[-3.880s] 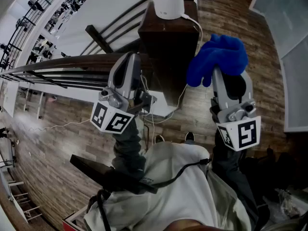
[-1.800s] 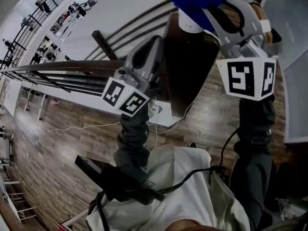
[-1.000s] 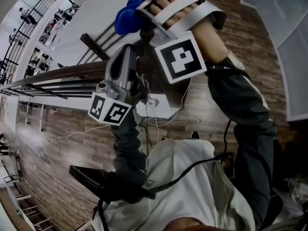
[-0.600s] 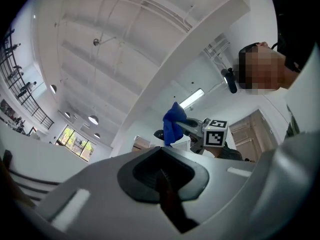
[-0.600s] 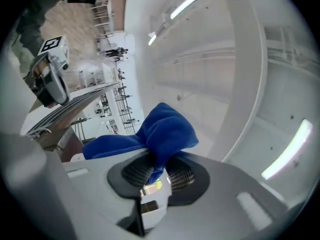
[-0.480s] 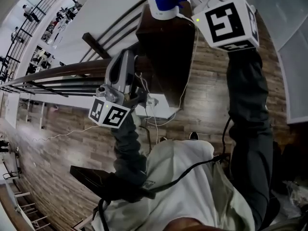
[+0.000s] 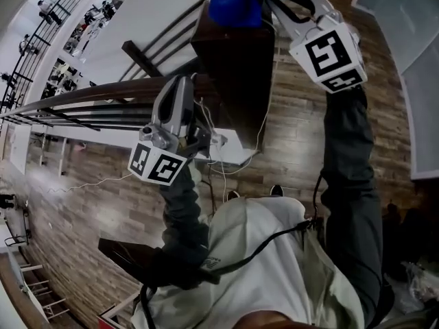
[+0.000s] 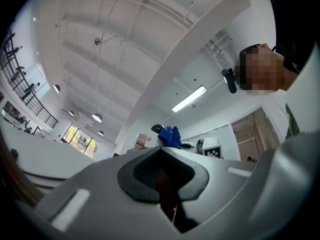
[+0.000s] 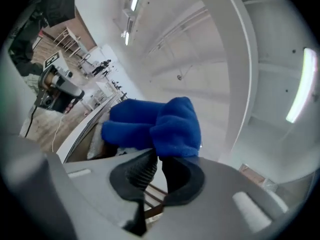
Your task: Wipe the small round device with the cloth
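Right claw (image 9: pixel 152 166): pinched shut on the blue cloth (image 9: pixel 155 124). A fold is caught between the pads and the rest bunches out past the tips. In the head view it is held high and far, at the top of the dark wooden stand (image 7: pixel 236 60).

Left claw (image 8: pixel 161 173): pads pressed together, nothing between them. It is held low and near, left of the stand beside the railing (image 7: pixel 82 98), well apart from the work.

Device (image 8: pixel 157 129): sits on top of the stand. The left gripper view shows only its dark rounded top, with the cloth just to its right and apparently lying against it.

Progress: judged mid-wipe. The cloth is on or over the device, so contact looks made. Nothing shows which faces have been covered, so I would count the sides and top as left to do, and then the cloth to be taken off.

Hidden or unclear:
- Head view: the cloth covers the device almost wholly, and the frame's top edge cuts off both.
- Right gripper view: the cloth fills the space ahead of the claw. A pale patch below its left side may be the device's body; cannot confirm.
- Whether the cloth presses firmly or only drapes: cannot tell.
- A white cable (image 7: pixel 264 125) runs down the stand's right side; its far end is out of sight.
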`<move>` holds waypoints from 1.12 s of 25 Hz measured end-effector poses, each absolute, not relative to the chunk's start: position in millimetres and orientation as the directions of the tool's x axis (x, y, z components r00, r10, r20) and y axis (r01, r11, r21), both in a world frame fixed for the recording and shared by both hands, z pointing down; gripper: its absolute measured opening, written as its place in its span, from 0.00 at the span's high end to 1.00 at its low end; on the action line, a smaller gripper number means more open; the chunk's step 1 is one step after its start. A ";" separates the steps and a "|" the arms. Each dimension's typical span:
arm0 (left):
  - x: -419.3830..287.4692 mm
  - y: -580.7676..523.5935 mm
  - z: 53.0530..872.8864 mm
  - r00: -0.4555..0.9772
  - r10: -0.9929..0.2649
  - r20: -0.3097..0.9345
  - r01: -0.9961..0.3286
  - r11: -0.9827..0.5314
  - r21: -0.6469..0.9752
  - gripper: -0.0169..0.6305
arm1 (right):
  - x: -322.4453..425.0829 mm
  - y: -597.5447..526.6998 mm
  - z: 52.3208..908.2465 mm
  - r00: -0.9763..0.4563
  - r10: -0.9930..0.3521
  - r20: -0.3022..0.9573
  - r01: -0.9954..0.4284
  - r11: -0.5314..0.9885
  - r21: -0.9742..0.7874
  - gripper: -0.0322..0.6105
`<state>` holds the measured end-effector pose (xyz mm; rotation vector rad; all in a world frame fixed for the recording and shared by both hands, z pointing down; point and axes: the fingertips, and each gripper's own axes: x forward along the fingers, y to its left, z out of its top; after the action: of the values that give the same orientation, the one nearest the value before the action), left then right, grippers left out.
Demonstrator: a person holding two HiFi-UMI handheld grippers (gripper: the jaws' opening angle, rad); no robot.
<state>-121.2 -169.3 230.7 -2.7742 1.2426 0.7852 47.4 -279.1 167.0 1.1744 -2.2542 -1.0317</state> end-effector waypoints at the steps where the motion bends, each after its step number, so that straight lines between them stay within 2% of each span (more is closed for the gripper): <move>1: -120.5 -168.0 231.4 0.561 -0.702 -0.440 -0.702 -0.685 0.198 0.97 | 52.4 -280.3 157.1 -0.572 -0.820 -0.020 -0.555 0.369 0.746 0.90; 8: -125.0 -164.6 235.3 0.541 -0.712 -0.448 -0.717 -0.669 0.198 0.97 | 47.7 -277.4 150.0 -0.622 -0.775 -0.109 -0.589 0.372 0.717 0.91; 14: -128.9 -165.3 244.1 0.539 -0.723 -0.433 -0.714 -0.665 0.220 0.97 | 79.7 -278.3 180.9 -0.608 -0.768 -0.202 -0.748 0.469 0.470 0.92; 18: -128.1 -169.8 249.7 0.546 -0.725 -0.420 -0.707 -0.667 0.233 0.97 | 121.4 -284.8 179.2 -0.533 -0.807 -0.254 -0.836 0.456 0.306 0.92; 23: -122.8 -172.0 251.0 0.555 -0.718 -0.420 -0.691 -0.679 0.247 0.97 | 119.7 -302.8 92.1 -0.507 -0.796 -0.331 -0.845 0.384 0.371 0.92; 28: -115.1 -175.6 249.2 0.579 -0.702 -0.415 -0.669 -0.699 0.252 0.97 | 61.3 -328.4 73.6 -0.620 -0.738 -0.265 -0.750 0.460 0.476 0.92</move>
<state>-115.1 -175.6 249.2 -2.8507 1.2400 0.7972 61.3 -328.4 73.6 1.3775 -2.7013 -0.8969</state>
